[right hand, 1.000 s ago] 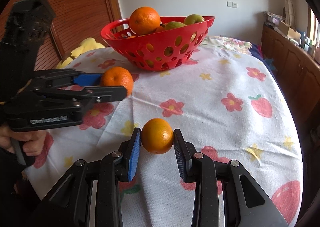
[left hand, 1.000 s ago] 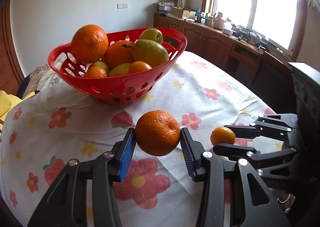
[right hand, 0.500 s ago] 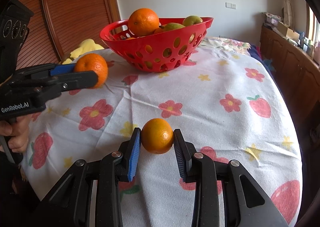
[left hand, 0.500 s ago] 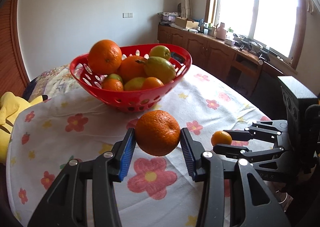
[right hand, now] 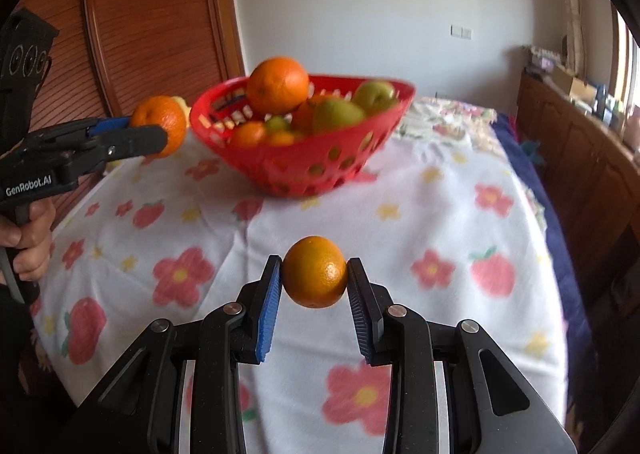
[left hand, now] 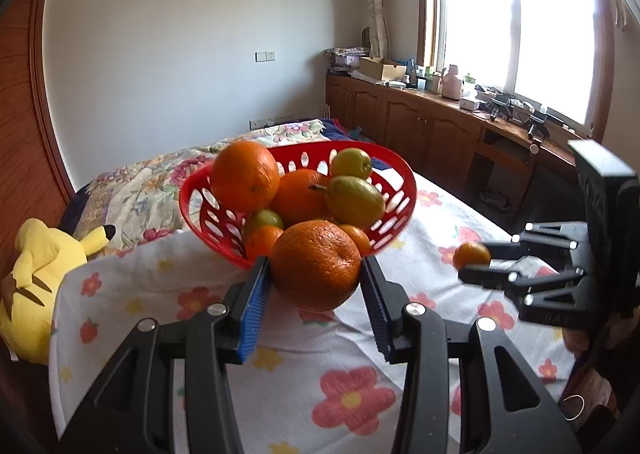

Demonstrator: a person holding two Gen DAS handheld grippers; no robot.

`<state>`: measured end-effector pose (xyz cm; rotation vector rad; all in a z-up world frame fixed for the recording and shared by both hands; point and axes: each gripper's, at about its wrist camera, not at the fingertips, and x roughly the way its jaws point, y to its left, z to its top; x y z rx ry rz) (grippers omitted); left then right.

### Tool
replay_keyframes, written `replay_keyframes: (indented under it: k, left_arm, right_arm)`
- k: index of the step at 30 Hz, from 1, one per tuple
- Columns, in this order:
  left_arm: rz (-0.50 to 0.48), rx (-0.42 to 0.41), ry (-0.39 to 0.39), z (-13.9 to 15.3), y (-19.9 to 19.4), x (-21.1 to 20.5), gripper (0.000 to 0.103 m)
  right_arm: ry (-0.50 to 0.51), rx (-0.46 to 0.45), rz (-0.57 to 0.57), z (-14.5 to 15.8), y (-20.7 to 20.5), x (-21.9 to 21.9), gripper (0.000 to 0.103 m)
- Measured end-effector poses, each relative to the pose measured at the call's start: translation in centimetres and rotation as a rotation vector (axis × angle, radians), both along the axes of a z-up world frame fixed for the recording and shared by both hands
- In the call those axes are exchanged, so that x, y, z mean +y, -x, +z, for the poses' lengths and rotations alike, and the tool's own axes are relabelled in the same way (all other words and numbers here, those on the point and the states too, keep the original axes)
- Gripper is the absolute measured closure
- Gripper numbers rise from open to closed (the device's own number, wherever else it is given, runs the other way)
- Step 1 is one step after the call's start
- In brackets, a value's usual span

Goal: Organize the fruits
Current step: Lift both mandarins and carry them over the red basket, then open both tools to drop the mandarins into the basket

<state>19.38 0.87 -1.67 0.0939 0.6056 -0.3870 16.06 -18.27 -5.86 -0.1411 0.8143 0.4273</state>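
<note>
My left gripper (left hand: 316, 278) is shut on a large orange (left hand: 316, 264) and holds it in the air just in front of the red basket (left hand: 394, 169). The basket holds several oranges and green pears. In the right wrist view the left gripper (right hand: 160, 129) with its orange (right hand: 158, 121) is level with the basket's (right hand: 304, 161) left rim. My right gripper (right hand: 314, 286) is shut on a smaller orange (right hand: 314, 272), held above the flowered tablecloth (right hand: 440, 213). It shows in the left wrist view (left hand: 472, 266) at the right.
A yellow plush toy (left hand: 36, 278) lies at the table's left edge. A wooden cabinet (left hand: 432, 125) with clutter runs under the window on the right. A wooden sliding door (right hand: 152, 21) stands behind the basket on the left.
Both grippers have risen with their oranges. The left one has moved up and toward the basket's rim. The right one has lifted its orange higher above the cloth.
</note>
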Motion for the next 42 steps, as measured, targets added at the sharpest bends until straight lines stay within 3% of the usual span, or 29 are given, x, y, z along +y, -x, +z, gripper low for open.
replay_keyframes:
  k: [14, 22, 42]
  left_arm:
    - [0.022, 0.017, -0.021, -0.3, -6.1, 0.2, 0.059]
    - [0.035, 0.033, -0.020, -1.5, -8.3, 0.8, 0.059]
    - [0.043, 0.038, 0.020, -2.6, -9.3, 2.4, 0.058]
  right_arm:
    - [0.015, -0.098, 0.043, 4.0, -6.9, 1.4, 0.071]
    - [-0.005, -0.085, 0.083, 3.4, -10.4, 3.5, 0.071]
    - [-0.026, -0.036, 0.173, 0.6, -12.6, 8.3, 0.071]
